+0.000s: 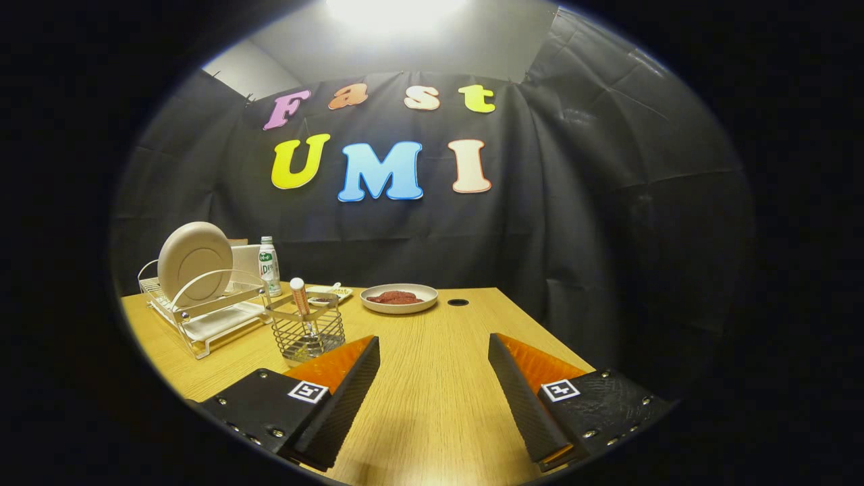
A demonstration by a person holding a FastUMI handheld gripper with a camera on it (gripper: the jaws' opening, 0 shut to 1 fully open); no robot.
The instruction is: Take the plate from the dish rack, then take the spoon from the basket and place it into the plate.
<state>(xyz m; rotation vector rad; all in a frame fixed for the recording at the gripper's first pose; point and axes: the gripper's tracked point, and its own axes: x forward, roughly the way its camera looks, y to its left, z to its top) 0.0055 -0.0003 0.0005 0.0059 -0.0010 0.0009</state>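
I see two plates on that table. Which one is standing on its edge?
The pale plate in the dish rack, beyond the open gripper. The other plate lies flat on the table, holding something dark red.

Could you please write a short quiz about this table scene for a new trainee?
1. True or false: the plate stands upright in the dish rack.
2. The spoon is in: A) the wire basket B) the dish of reddish food C) the gripper.
3. Are the fingers open or shut?

Key: 1 true. 2 A. 3 open, holding nothing, over the bare table.
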